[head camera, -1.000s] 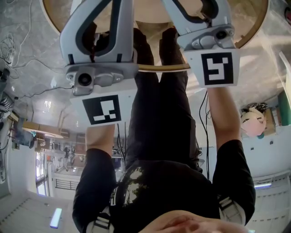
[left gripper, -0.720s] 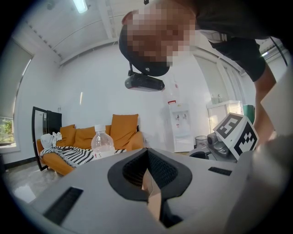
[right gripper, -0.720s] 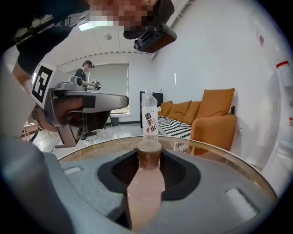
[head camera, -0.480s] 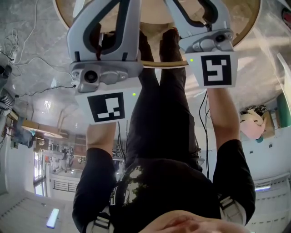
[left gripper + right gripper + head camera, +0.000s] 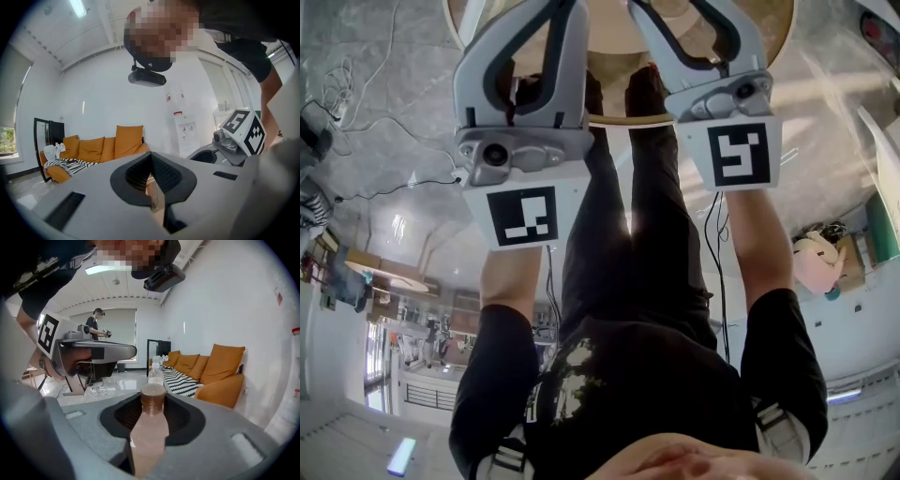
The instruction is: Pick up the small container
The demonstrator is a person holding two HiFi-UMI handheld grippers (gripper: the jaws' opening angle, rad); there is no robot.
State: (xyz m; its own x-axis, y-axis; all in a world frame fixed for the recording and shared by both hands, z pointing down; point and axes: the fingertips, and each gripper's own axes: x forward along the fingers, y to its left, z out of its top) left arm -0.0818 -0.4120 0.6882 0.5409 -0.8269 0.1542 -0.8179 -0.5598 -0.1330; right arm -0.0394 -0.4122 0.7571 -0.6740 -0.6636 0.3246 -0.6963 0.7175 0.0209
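Both grippers have drifted up-frame toward the table (image 5: 623, 120) since a second ago; your right gripper (image 5: 152, 414) pinches the brown-capped container (image 5: 149, 441), left gripper (image 5: 151, 185) pressed together and empty, so the grasp looks made: next, lift it straight and steady.

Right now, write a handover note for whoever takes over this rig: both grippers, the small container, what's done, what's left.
Left gripper: jaws together, nothing between them.
Right gripper: jaws closed on the small container, a brown-capped bottle, upright.
Done: the grasp.
Left: lift it off the round table; whether it is clear of the top isn't visible.
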